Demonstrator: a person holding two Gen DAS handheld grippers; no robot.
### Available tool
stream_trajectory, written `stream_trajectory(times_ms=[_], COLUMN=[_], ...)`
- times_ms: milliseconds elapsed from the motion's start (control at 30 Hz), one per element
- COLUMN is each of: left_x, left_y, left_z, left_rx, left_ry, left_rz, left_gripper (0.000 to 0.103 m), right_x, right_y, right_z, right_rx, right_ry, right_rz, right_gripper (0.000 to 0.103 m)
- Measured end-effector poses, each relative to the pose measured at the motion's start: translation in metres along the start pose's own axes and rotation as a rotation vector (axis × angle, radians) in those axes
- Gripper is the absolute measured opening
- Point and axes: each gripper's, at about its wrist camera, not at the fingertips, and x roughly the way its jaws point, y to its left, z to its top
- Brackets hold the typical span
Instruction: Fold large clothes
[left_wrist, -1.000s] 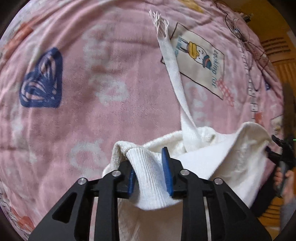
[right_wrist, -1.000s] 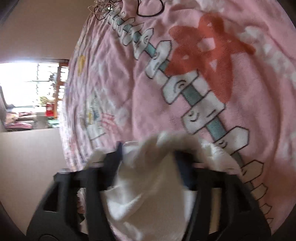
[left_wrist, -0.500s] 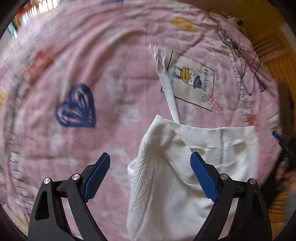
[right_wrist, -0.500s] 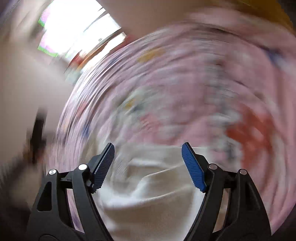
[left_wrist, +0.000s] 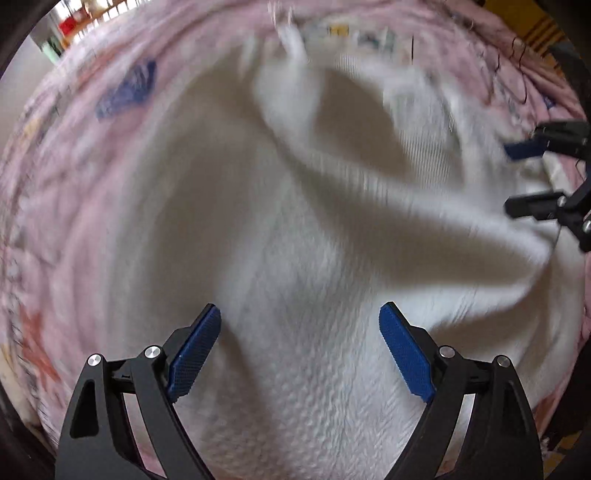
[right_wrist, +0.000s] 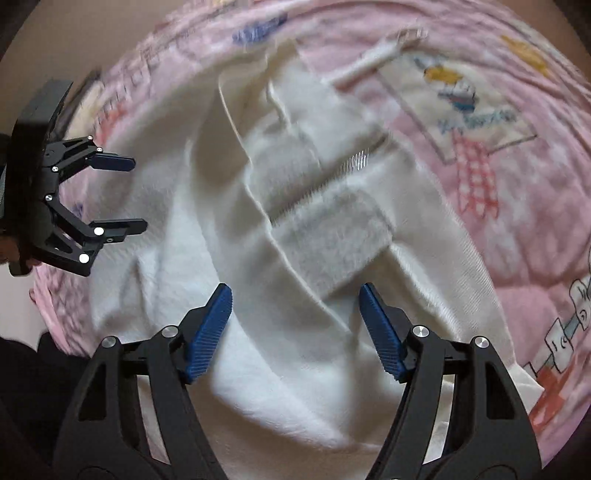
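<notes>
White garment (left_wrist: 314, 229) lies rumpled on the pink blanket (left_wrist: 74, 192). Your left gripper (left_wrist: 300, 350) has let it go and gapes empty; your right gripper (right_wrist: 295, 325), jaws just closing slightly, also grips nothing.

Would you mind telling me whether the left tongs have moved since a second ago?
Yes. The left tongs let go of the white knit garment, and have drawn back from the blue heart on the pink blanket.
</notes>
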Motion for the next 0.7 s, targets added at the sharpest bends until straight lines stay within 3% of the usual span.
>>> stream_trajectory(times_ms=[67,167,300,433,500,600,700], left_x=[0.008,0.012,0.014,0.012,0.011,0.007,0.014], left_y=[0.004,0.005,0.007,0.015,0.025,0.041,0.050], left_z=[-0.007,-0.011,-0.012,-0.007,-0.001,0.005,0.020], left_rx=[-0.021,0.000,-0.004,-0.049,-0.094,-0.180,-0.237], left_ry=[0.003,0.006,0.014,0.031,0.028,-0.028,-0.031], left_rz=[-0.006,0.004,-0.006,-0.030,-0.055,-0.025,-0.016], left_gripper=[0.085,0.087,0.089,0.089,0.089,0.089,0.089], right_x=[0.003,0.006,0.004,-0.007,-0.019,-0.035,-0.041], right_y=[-0.004,-0.006,-0.002,0.016,0.019,0.014,0.011], right_z=[-0.002,-0.004,-0.001,0.001,-0.002,-0.011,-0.013], right_rx=[0.010,0.028,0.011,-0.067,-0.071,-0.017,0.009], right_ry=[0.010,0.027,0.048,0.061,0.033,-0.038,-0.085], right_rz=[0.001,-0.011,-0.037,-0.125,-0.175,-0.193,-0.277], right_gripper=[0.068,0.050,0.037,0.023,0.010,0.007,0.004])
